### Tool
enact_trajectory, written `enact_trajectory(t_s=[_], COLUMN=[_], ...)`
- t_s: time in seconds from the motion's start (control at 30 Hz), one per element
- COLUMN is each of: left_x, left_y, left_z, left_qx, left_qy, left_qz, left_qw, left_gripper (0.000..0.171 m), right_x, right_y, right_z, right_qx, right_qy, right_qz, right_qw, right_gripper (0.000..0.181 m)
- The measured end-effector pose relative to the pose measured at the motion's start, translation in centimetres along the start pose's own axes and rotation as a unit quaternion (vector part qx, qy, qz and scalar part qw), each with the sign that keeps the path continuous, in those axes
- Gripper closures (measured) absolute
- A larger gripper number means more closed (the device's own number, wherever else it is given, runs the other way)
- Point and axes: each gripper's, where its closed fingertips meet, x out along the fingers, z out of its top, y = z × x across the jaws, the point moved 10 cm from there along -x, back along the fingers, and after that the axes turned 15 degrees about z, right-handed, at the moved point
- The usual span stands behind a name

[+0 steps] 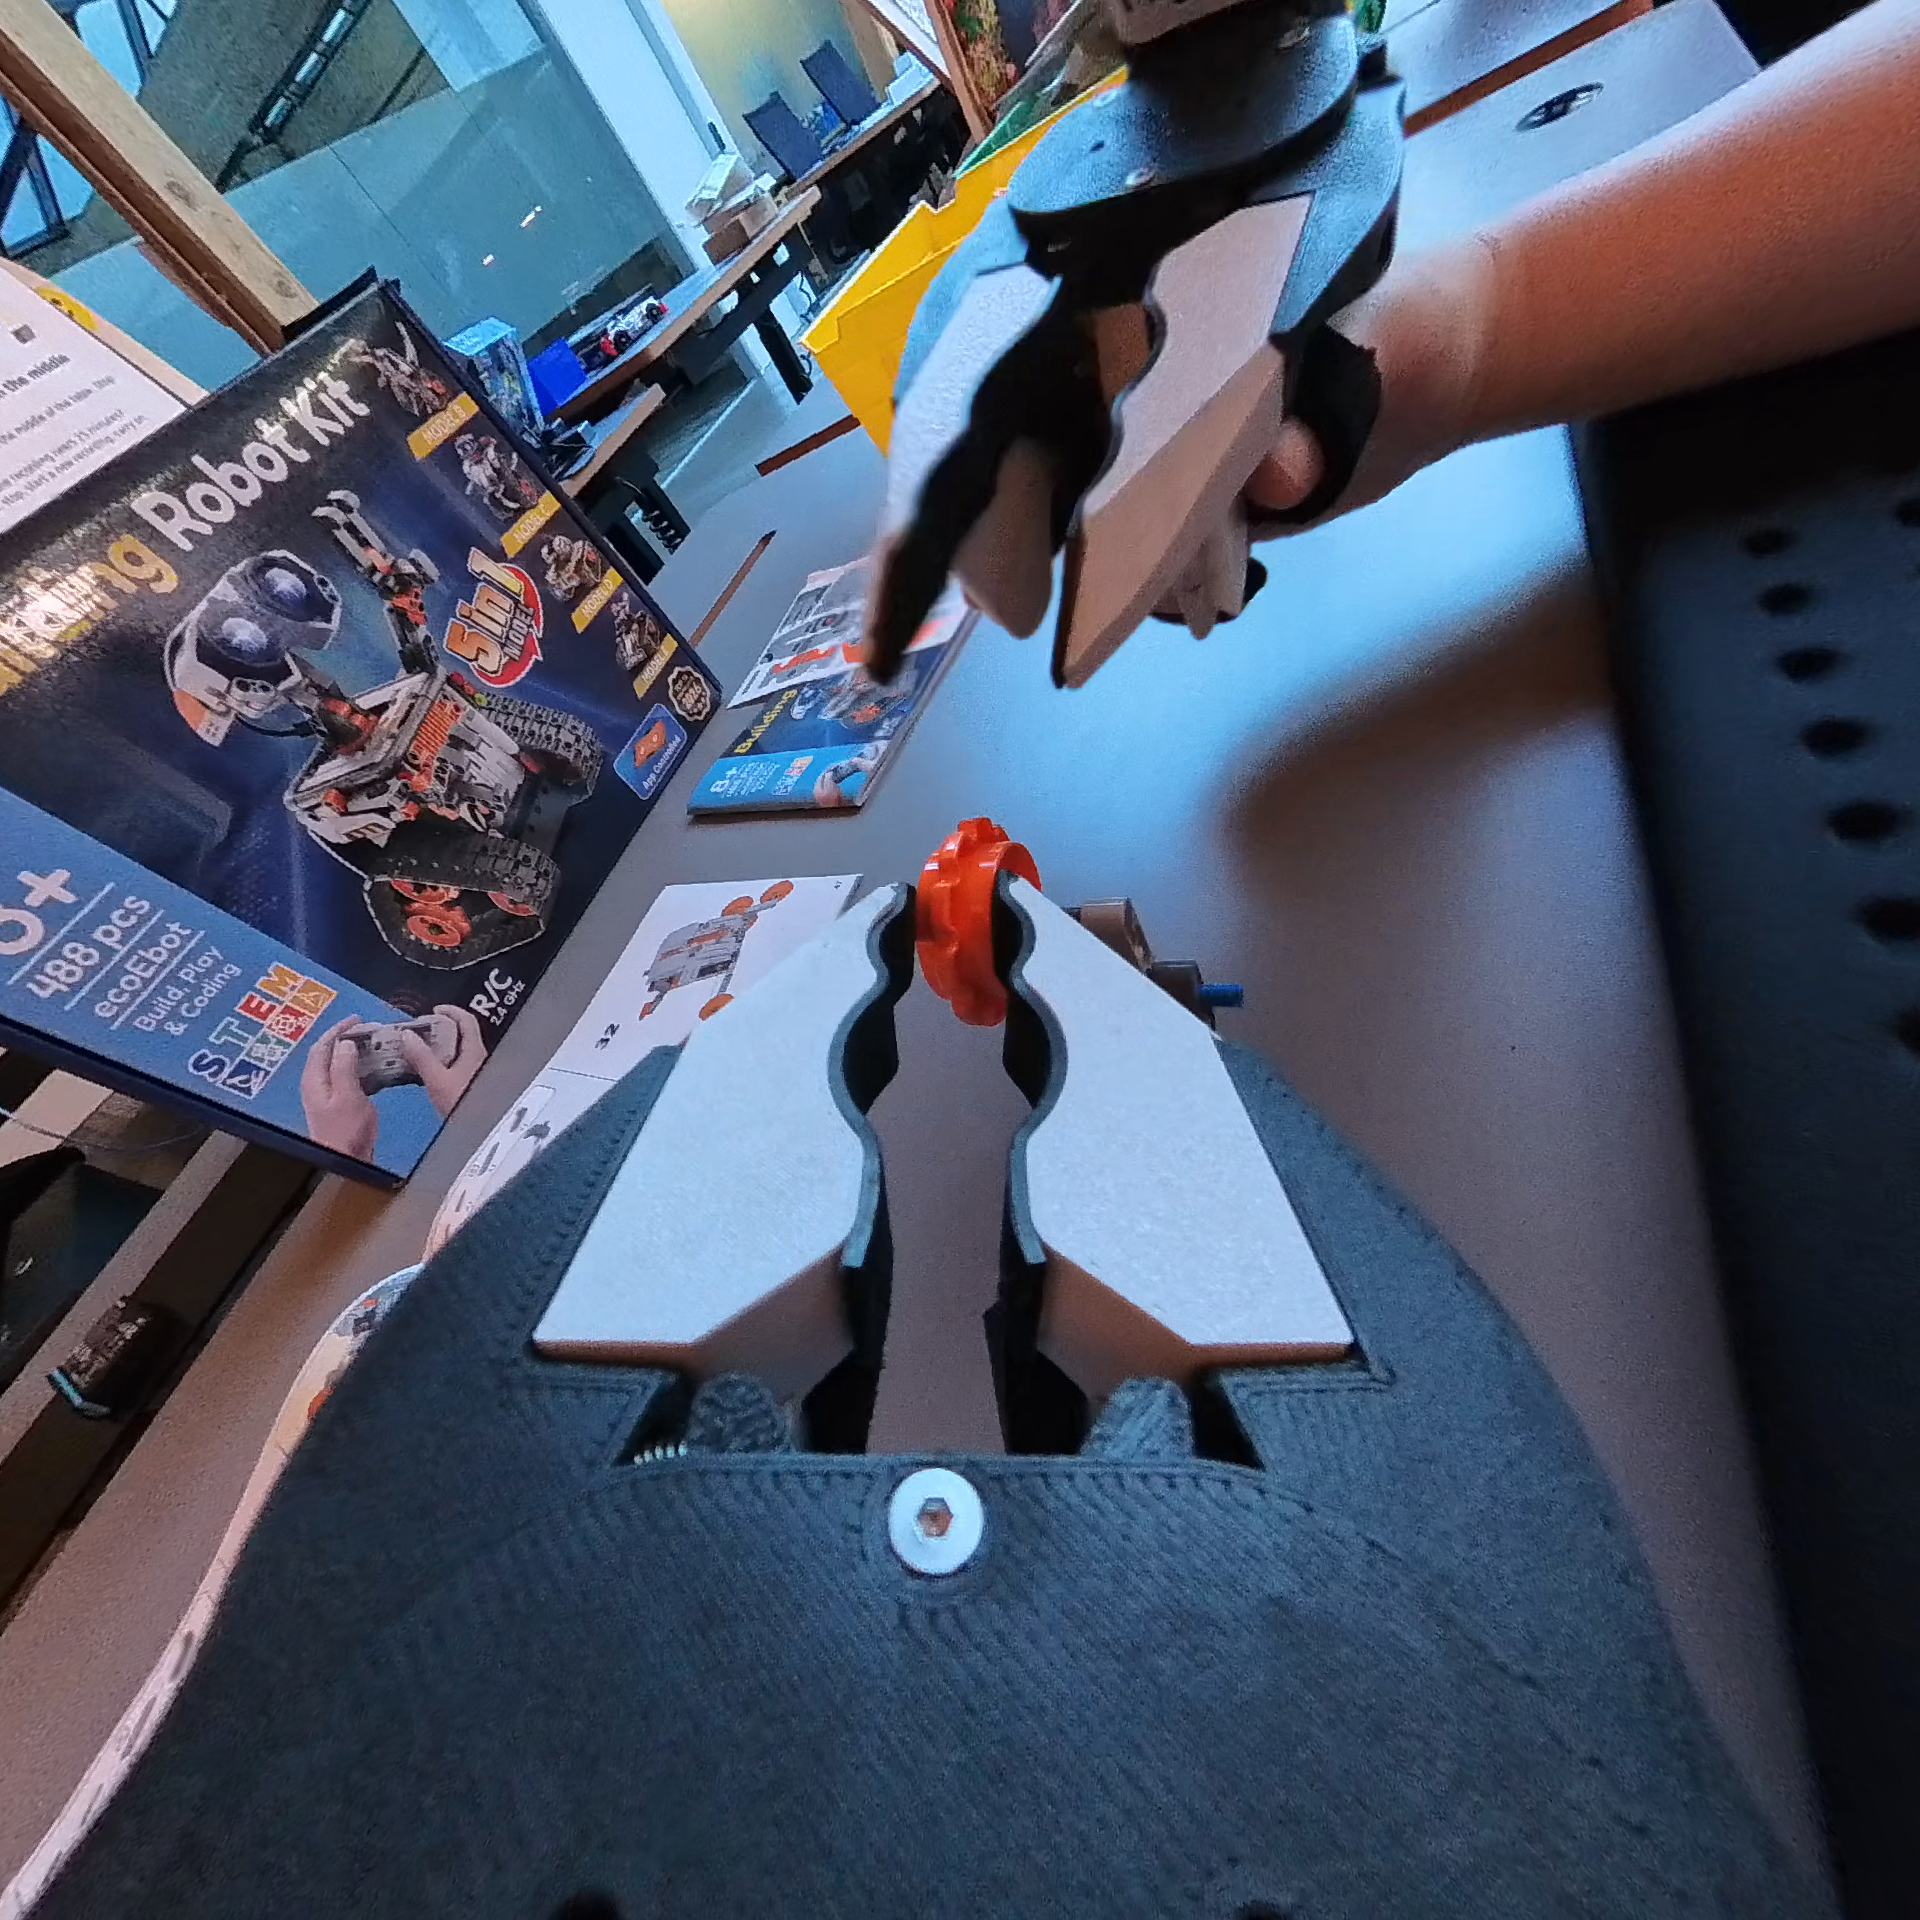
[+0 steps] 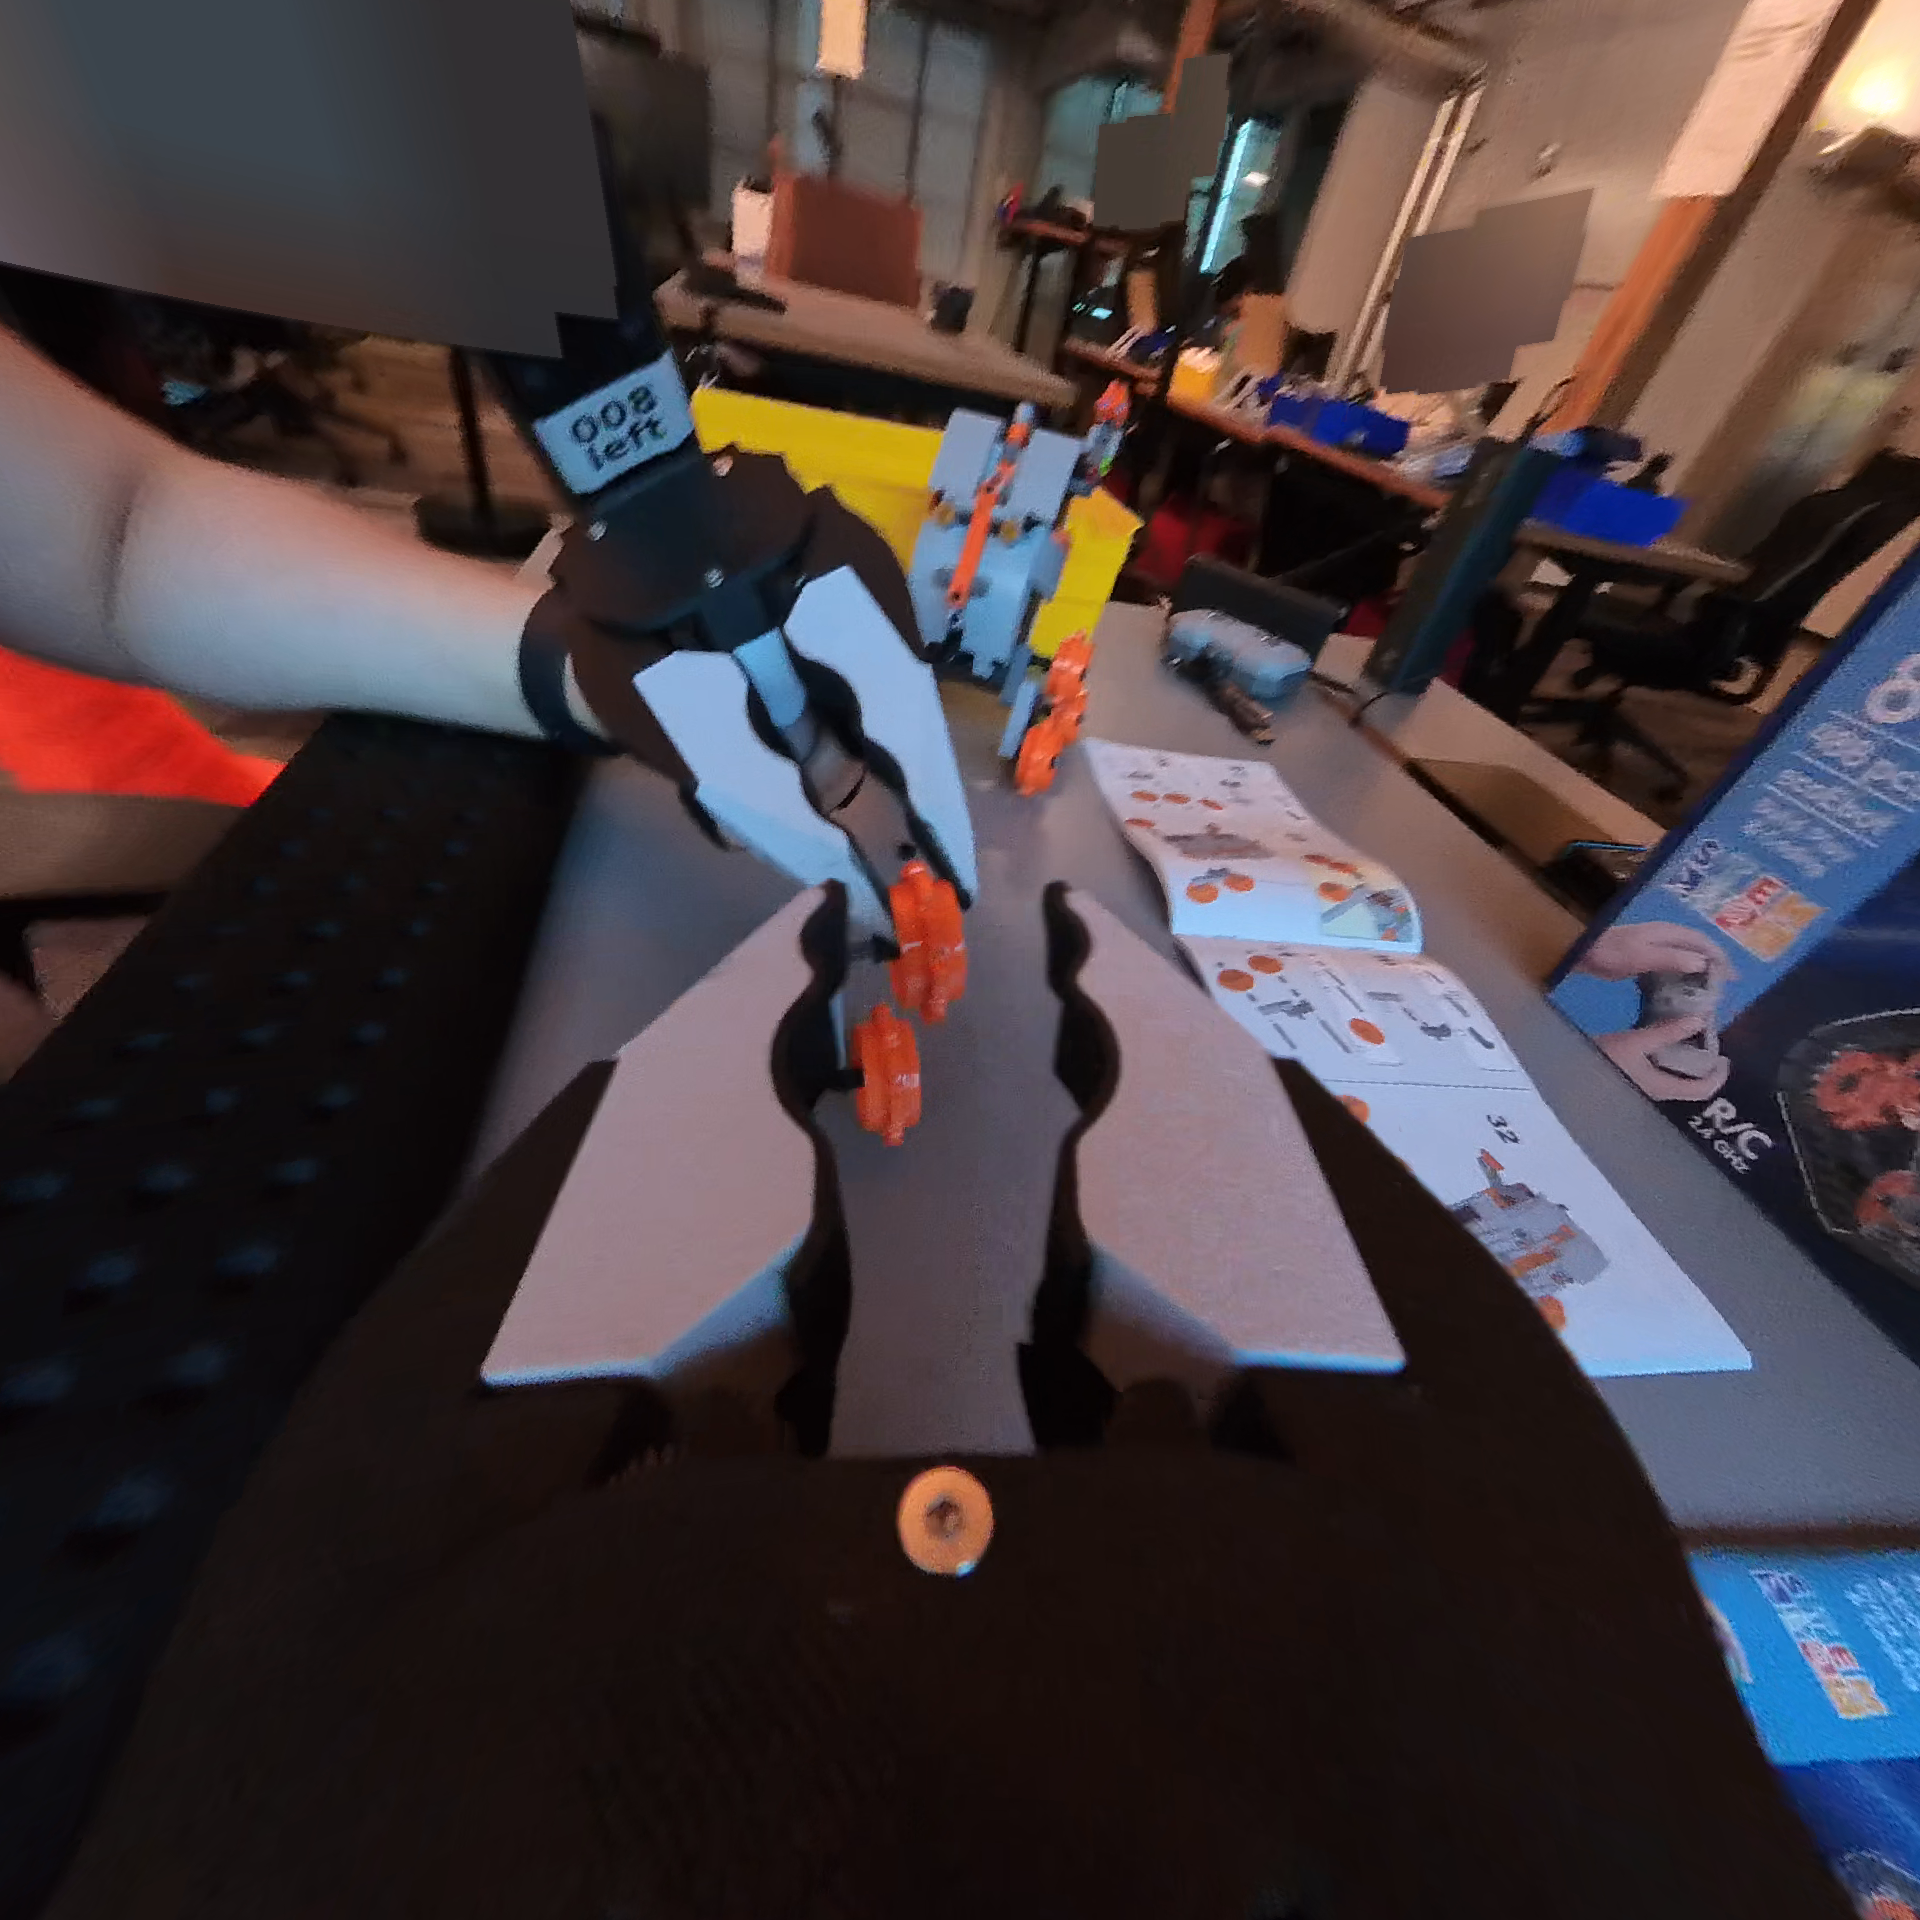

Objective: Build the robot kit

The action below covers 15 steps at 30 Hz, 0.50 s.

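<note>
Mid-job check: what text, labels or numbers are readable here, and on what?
I don't quote writing; these bear it:
Blue kit box: large cover lettering, legible.
Open instruction booklet: page and step numbers, legible.
Closed blue booklet: cover print, small.
White tag on left gripper: short label, legible.
White sheet, far left: blurred.
Orange gear in its jaws: none.

Print is borne by: blue kit box [image 1: 312, 727] at 9 o'clock in left wrist view, paper sign [image 1: 62, 416] at 10, booklet [image 1: 821, 727] at 11, instr. sheet [image 1: 727, 956] w/ page no. near centre. In right wrist view, white tag [image 2: 618, 431] at 11 on left gripper [image 2: 925, 894]. Wording not reproduced.
</note>
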Motion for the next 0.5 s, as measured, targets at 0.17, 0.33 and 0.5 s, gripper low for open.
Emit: enact_trajectory(t_s=[0.17, 0.33, 0.5], left_x=[0.0, 0.0, 0.1], left_y=[0.2, 0.2, 0.2], left_z=[0.0, -0.1, -0.2], left_qx=[-0.006, -0.007, -0.007], left_qy=[0.002, 0.003, 0.008], left_qz=[0.005, 0.006, 0.005], left_qw=[1.000, 1.000, 1.000], left_gripper=[0.159, 0.159, 0.159], right_x=[2.0, 3.0, 3.3], right_y=[-0.2, -0.1, 0.1], right_z=[-1.0, -1.6, -1.7], right_qx=[0.063, 0.066, 0.057], right_qy=[0.037, 0.078, 0.096], right_qz=[0.009, -0.004, -0.005], right_qw=[0.997, 0.995, 0.994], right_gripper=[0.122, 0.126, 0.136])
